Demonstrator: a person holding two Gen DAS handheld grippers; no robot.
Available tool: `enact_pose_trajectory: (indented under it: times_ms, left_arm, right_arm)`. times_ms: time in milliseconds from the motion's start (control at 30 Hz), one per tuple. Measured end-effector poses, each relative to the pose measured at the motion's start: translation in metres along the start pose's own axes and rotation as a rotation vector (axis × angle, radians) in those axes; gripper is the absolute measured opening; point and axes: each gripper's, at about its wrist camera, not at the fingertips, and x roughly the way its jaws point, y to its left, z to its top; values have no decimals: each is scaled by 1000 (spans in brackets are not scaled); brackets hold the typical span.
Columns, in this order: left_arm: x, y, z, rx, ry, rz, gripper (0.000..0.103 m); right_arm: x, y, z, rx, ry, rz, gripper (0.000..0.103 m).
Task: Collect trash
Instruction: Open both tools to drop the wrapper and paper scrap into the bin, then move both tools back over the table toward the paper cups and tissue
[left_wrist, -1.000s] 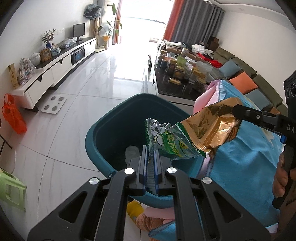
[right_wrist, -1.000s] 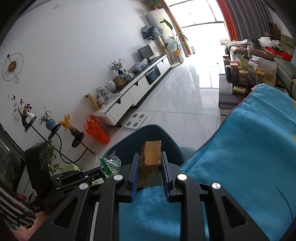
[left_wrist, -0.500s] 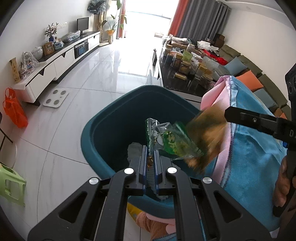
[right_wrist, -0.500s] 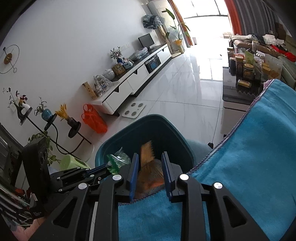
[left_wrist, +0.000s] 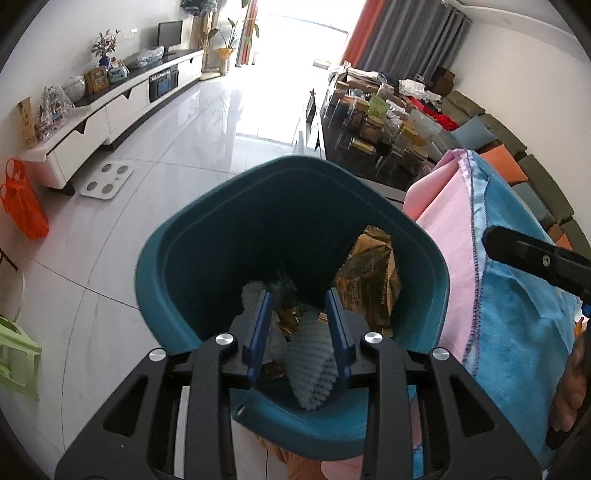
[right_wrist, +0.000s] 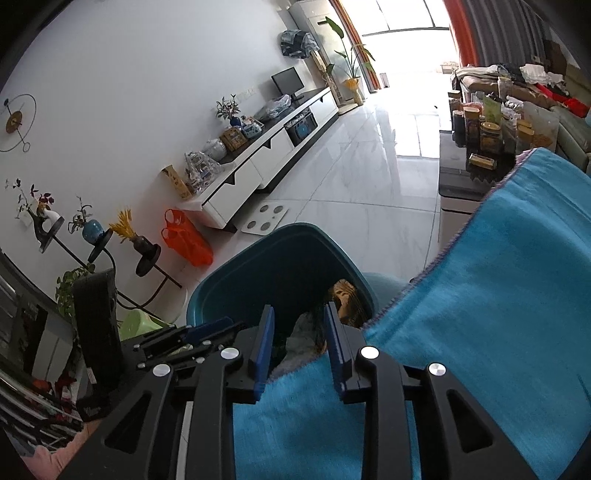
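Item one: my left gripper (left_wrist: 299, 314), fingers spread apart with nothing between them, poised over the mouth of the bin (left_wrist: 177, 236).

Item two: my right gripper (right_wrist: 298, 332), fingers likewise parted and empty, held above the edge of the blue cloth (right_wrist: 498, 295) just beside the bin's (right_wrist: 236, 273) rim.

Item three: the bin, teal plastic, standing on the white tiled floor (left_wrist: 155, 155) against the cloth-covered surface.

Item four: a gold wrapper (left_wrist: 369, 273), lying inside the bin against its right wall; I see its top (right_wrist: 345, 295) from the right camera too.

Item five: a white ribbed foam piece (left_wrist: 312, 363) and other crumpled scraps, at the bin's bottom.

Item six: a pink cloth (left_wrist: 439, 206) under the blue one (left_wrist: 517, 295), touching the bin's right rim.
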Motion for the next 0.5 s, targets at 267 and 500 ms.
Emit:
enact_pose_trajectory:
  times_ms: [267, 500]
  left_arm:
    - [-48, -30, 0, 100, -136, -37, 47]
    - [-85, -96, -13, 252, -217, -182, 58]
  right_arm:
    - [-52, -7, -16, -36, -77, -13, 34]
    - [-121, -32, -49, -30, -165, -73, 42]
